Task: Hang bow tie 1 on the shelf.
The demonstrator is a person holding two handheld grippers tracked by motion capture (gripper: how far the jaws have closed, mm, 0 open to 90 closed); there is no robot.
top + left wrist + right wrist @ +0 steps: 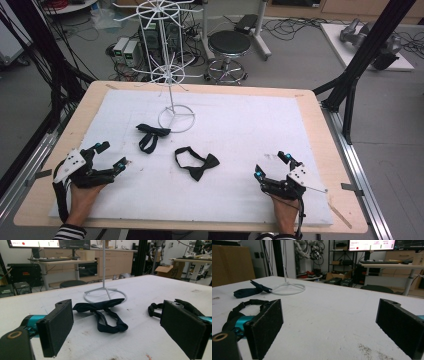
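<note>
Tongs at rest on the tabletop, both sets apart, nothing between the jaws.

Left tongs [111, 155] sit low at the near left of the white tabletop [240, 130], held by a hand [82, 197] in a striped sleeve — jaws wide, gap empty. Right tongs [272, 165] lie at the near right, jaws likewise spread and empty, hand [286, 215] behind them. Between the two sets, well apart from each, lies a black bow tie [196, 163] with its strap looped. Ahead of the left tongs, nearer the far side, a dark blue bow tie [151, 134] rests just beside the ring base of a white wire stand [175, 117]. From the left gripper view the dark blue bow tie lies straight ahead of the gap — its strap trailing toward the tongs, not touching them.
</note>
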